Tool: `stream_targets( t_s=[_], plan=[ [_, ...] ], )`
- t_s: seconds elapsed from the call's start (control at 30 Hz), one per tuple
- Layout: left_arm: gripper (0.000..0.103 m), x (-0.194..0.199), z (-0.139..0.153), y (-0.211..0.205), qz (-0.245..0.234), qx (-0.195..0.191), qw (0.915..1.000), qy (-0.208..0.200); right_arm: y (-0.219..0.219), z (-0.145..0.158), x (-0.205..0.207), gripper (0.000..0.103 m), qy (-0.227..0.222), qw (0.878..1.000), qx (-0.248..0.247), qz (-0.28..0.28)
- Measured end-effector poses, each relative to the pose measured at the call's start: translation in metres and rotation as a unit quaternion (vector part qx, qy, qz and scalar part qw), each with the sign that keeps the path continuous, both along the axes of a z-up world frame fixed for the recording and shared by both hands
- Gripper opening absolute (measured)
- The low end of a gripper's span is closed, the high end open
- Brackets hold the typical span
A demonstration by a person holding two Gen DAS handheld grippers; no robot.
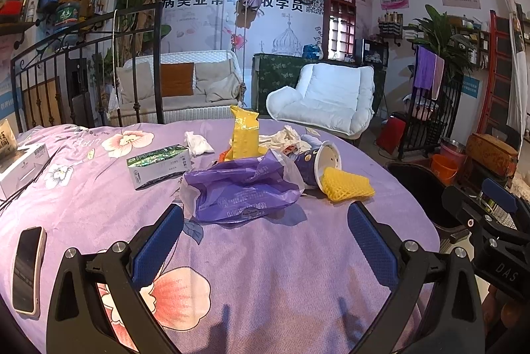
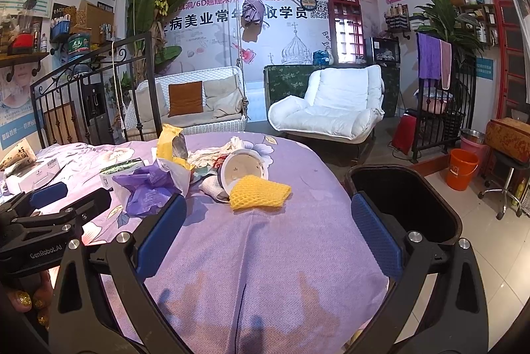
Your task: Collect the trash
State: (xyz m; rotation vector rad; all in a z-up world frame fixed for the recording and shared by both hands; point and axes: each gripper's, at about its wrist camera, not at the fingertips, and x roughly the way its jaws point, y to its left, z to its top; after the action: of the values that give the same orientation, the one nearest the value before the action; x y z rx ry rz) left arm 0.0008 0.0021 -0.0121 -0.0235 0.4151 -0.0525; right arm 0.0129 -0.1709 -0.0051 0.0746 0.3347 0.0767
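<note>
A heap of trash lies on the purple flowered bedspread [image 1: 265, 271]: a purple plastic bag [image 1: 238, 188], a yellow foam net [image 1: 347, 183], a tipped paper cup [image 1: 318, 162], a yellow wrapper [image 1: 245, 135], crumpled tissues [image 1: 198, 143] and a green-and-white box [image 1: 159, 165]. My left gripper [image 1: 265, 215] is open and empty, just short of the purple bag. My right gripper [image 2: 268, 211] is open and empty, just short of the foam net [image 2: 258, 191] and cup [image 2: 241, 168]. A black trash bin [image 2: 407, 201] stands beside the bed at the right.
A phone [image 1: 26, 268] lies at the left on the bedspread, a white box [image 1: 20, 165] further back. A metal bed rail [image 1: 82, 62] is at the back left. An orange bucket [image 2: 462, 168], a white armchair [image 2: 331, 102] and a stool stand on the floor beyond.
</note>
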Motion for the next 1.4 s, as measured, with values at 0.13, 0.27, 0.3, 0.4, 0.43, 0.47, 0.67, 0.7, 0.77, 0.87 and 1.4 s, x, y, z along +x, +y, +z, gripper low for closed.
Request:
stream_targets(
  t_s=[0.13, 0.27, 0.3, 0.4, 0.43, 0.47, 0.67, 0.7, 0.77, 0.87, 1.4],
  plan=[
    [0.098, 0.000, -0.001, 0.000, 0.000, 0.000, 1.0000, -0.001, 0.000, 0.000, 0.000, 0.098, 0.000, 1.000, 0.000, -0.001],
    [0.098, -0.001, -0.003, 0.000, -0.001, 0.000, 1.0000, 0.000, 0.001, -0.001, 0.000, 0.098, 0.000, 1.000, 0.000, -0.001],
    [0.098, -0.001, -0.003, 0.000, 0.000, 0.000, 1.0000, 0.000, 0.001, -0.001, 0.000, 0.098, -0.001, 1.000, 0.000, -0.001],
    [0.098, -0.001, -0.004, 0.000, -0.001, -0.001, 1.0000, 0.000, 0.001, -0.002, 0.001, 0.098, 0.000, 1.000, 0.000, -0.001],
    [0.098, -0.002, -0.004, 0.000, -0.001, -0.001, 1.0000, 0.000, 0.001, -0.002, 0.001, 0.098, 0.000, 1.000, 0.001, -0.001],
    [0.098, -0.001, -0.005, -0.001, -0.001, -0.001, 1.0000, 0.000, 0.001, -0.002, 0.001, 0.098, 0.000, 1.000, 0.001, -0.001],
    [0.098, -0.002, -0.005, -0.001, -0.002, -0.001, 1.0000, 0.003, 0.001, -0.002, 0.001, 0.098, 0.000, 1.000, 0.000, -0.001],
    [0.098, -0.001, -0.005, 0.000, -0.002, -0.002, 1.0000, 0.002, 0.001, -0.002, 0.000, 0.098, 0.000, 1.000, 0.000, -0.001],
    [0.098, -0.001, -0.005, -0.001, -0.002, -0.002, 1.0000, 0.003, 0.001, -0.003, 0.000, 0.098, 0.001, 1.000, 0.001, -0.001],
    [0.098, -0.001, -0.004, -0.001, -0.002, -0.002, 1.0000, 0.003, 0.001, -0.003, 0.000, 0.098, 0.001, 1.000, 0.000, -0.002],
    [0.098, 0.031, -0.011, 0.010, -0.038, 0.035, 0.9967, 0.063, -0.013, -0.012, 0.050, 0.098, 0.092, 0.995, 0.006, 0.031]
  ],
)
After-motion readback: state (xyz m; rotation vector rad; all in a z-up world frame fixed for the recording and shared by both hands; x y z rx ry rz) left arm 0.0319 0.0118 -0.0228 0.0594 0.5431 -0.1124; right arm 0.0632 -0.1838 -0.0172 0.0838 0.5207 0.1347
